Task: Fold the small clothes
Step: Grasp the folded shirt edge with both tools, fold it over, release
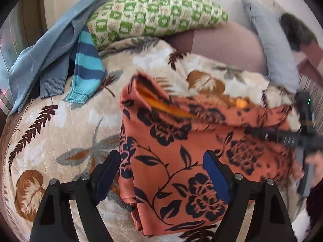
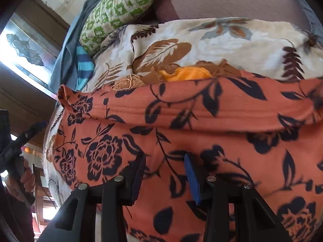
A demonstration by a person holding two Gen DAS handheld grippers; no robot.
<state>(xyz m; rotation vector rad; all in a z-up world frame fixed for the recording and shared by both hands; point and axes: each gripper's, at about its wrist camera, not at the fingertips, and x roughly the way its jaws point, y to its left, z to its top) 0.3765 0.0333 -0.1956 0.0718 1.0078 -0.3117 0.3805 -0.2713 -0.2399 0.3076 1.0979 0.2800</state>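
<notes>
An orange garment with a dark flower print (image 1: 181, 151) lies folded over on a cream leaf-patterned blanket (image 1: 60, 125). Its top edge is turned over and a bright orange lining (image 1: 161, 102) shows in the fold. My left gripper (image 1: 161, 161) is open, its jaws standing above the garment's left part. My right gripper (image 2: 164, 167) is open and close over the same garment (image 2: 181, 121), with the cloth showing between its jaws. It appears blurred at the right in the left wrist view (image 1: 302, 137).
A blue-striped knit sleeve (image 1: 86, 68) and grey-blue clothes (image 1: 40, 50) lie at the blanket's back left. A green-patterned pillow (image 1: 157, 14), a mauve cushion (image 1: 222, 46) and a grey pillow (image 1: 272, 46) sit behind. A window (image 2: 26, 48) is at the left.
</notes>
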